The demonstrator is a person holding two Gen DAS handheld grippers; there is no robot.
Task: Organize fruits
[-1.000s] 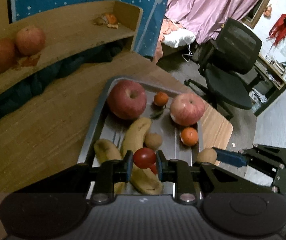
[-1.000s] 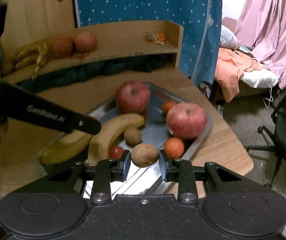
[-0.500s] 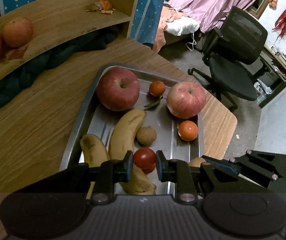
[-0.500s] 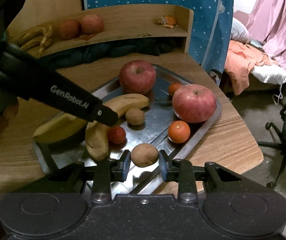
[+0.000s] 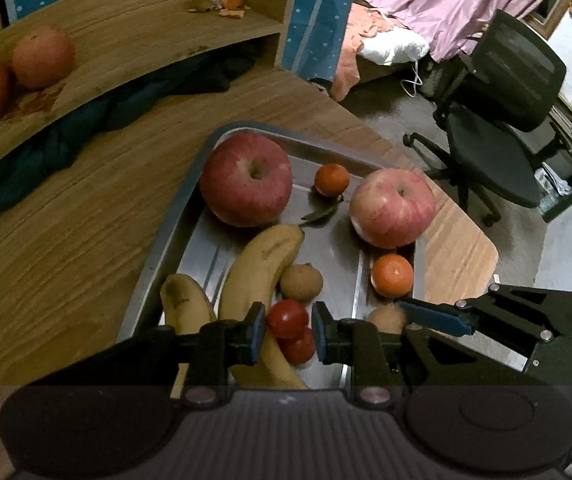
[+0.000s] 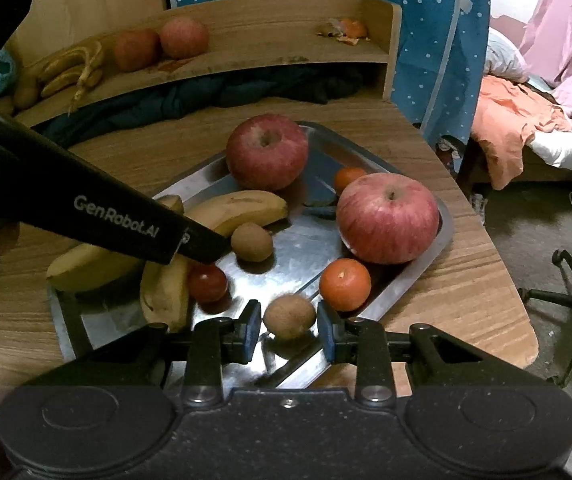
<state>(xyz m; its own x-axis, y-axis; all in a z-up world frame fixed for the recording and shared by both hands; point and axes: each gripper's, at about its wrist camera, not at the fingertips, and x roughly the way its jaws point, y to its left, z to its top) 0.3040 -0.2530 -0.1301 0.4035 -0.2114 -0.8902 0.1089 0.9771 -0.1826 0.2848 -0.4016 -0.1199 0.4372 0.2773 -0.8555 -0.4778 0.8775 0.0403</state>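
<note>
A metal tray (image 5: pixel 173 236) on the wooden table holds two apples, two bananas, two tangerines and a kiwi. My left gripper (image 5: pixel 288 330) is shut on a small red tomato (image 5: pixel 288 317), low over the tray beside a banana (image 5: pixel 261 264); a red reflection shows under it. One of its black fingers (image 6: pixel 125 216) crosses the right wrist view above the tomato (image 6: pixel 207 282). My right gripper (image 6: pixel 289 330) is shut on a brown kiwi (image 6: pixel 290 316), just above the tray's (image 6: pixel 444 236) near corner next to a tangerine (image 6: pixel 345 285). This kiwi (image 5: pixel 386 318) also shows behind a right finger (image 5: pixel 434 316).
A raised wooden shelf (image 6: pixel 269 52) behind the table carries bananas (image 6: pixel 73 68), two apples (image 6: pixel 161 42) and peel scraps (image 6: pixel 346 32). Dark cloth (image 6: pixel 205 96) lies under the shelf. The table's edge (image 6: pixel 526 320) is right of the tray, and an office chair (image 5: pixel 498 120) stands on the floor beyond.
Both grippers have come in lower over the tray with their fruits still held. The kiwi now hangs over the tray's near corner and the tomato sits beside the banana.
</note>
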